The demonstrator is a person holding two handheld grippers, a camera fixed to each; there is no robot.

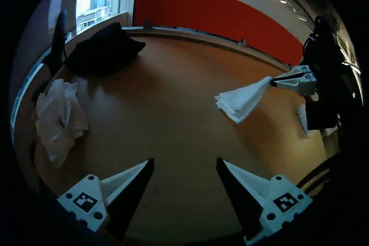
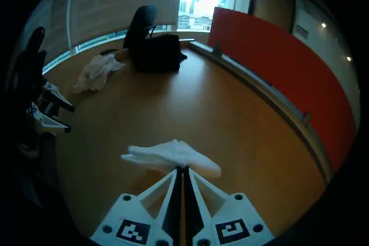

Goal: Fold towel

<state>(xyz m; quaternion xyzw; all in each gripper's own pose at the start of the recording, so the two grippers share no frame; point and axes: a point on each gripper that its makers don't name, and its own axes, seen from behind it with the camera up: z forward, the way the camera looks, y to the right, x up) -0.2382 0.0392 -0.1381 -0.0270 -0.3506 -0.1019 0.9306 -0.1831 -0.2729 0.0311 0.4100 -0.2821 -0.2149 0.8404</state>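
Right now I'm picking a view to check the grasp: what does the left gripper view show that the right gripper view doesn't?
Left gripper view: the left hand-held gripper open close up, and the towel side-on, drooping from the right hand-held gripper. Right gripper view: the right fingers closed on the towel from behind, close up. Both: towel, crumpled cloth, black bag, red wall, table.

The towel (image 2: pixel 170 156) is plain white, same as the crumpled cloth (image 2: pixel 97 73). The table (image 2: pixel 221 107) is a warm orange-brown wood tone with no real pattern. The partition (image 2: pixel 286 57) is solid bright red. The bag (image 2: pixel 157 52) and chair (image 2: pixel 140 20) are both black. The left gripper (image 1: pixel 184 160) and right gripper (image 2: pixel 183 168) are white with black inner faces, plus black-and-white square markers.
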